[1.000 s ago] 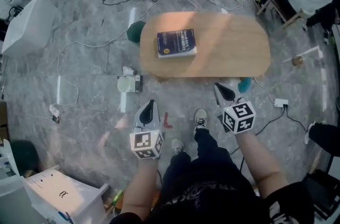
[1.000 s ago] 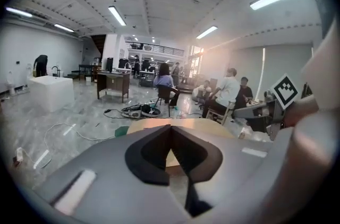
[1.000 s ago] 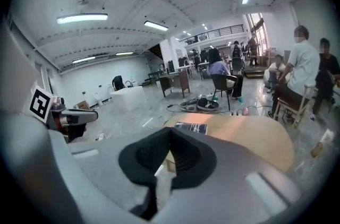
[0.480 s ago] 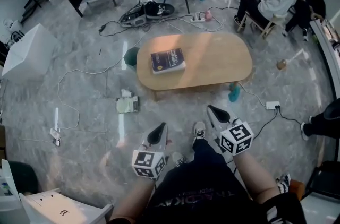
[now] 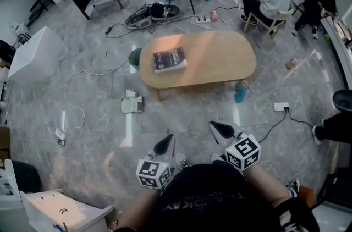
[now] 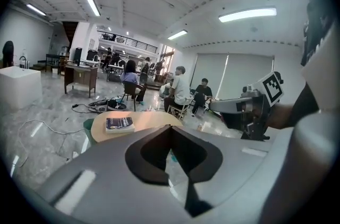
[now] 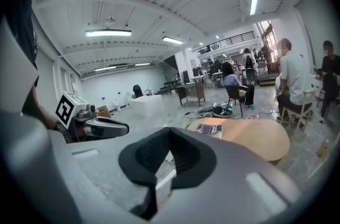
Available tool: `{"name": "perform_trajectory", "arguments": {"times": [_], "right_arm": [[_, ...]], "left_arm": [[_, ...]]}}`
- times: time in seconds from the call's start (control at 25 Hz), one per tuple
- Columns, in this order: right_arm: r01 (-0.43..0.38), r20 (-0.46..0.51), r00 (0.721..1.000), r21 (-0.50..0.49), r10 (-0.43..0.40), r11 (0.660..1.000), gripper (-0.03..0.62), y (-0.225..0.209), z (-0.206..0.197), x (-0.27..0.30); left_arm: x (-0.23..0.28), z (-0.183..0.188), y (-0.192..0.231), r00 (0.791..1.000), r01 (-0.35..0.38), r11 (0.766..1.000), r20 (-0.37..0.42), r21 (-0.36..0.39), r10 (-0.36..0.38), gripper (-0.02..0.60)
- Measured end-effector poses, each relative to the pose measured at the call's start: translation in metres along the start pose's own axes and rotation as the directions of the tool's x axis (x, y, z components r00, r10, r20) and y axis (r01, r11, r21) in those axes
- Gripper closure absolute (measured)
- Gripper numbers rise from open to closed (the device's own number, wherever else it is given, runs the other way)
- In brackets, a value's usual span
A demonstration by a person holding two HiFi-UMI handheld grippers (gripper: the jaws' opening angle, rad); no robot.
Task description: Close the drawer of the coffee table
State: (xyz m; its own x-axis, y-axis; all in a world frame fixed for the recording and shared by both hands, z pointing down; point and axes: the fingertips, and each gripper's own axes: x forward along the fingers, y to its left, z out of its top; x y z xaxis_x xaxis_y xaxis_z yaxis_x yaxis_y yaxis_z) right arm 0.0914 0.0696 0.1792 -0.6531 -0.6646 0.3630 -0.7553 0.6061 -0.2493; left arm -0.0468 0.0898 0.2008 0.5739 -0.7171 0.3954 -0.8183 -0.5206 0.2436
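- Head view, nearest: left tongs and right tongs side by side, both pinched together, nothing between them.
- Farther off: oval table on the floor, well apart from both.
- Book lies on its left end.

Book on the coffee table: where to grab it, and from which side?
Probably the book's short edge toward the head view's left, pinched across its thickness. It lies flat, cover up, near that end of the coffee table, so a low approach from there meets an edge, not the broad cover.
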Motion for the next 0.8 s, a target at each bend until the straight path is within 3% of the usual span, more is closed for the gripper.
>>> {"name": "perform_trajectory", "arguments": {"times": [0.24, 0.56, 0.8], "right_arm": [[-0.114, -0.050, 0.992, -0.019, 0.112, 0.993, 0.592, -0.001, -0.022, -0.055], [-0.209, -0.092, 0.974, -0.012, 0.207, 0.978, 0.592, -0.005, -0.052, -0.114], [-0.283, -0.118, 0.952, 0.023, 0.283, 0.959, 0.592, 0.008, -0.070, -0.132]], "left_arm": [[0.003, -0.006, -0.071, 0.999, -0.008, 0.996, 0.034, -0.087, 0.011, 0.575], [-0.012, -0.038, -0.147, 0.999, -0.046, 0.989, 0.020, -0.141, 0.049, 0.575], [-0.016, -0.049, -0.173, 0.998, -0.055, 0.984, 0.021, -0.170, 0.059, 0.575]]}}
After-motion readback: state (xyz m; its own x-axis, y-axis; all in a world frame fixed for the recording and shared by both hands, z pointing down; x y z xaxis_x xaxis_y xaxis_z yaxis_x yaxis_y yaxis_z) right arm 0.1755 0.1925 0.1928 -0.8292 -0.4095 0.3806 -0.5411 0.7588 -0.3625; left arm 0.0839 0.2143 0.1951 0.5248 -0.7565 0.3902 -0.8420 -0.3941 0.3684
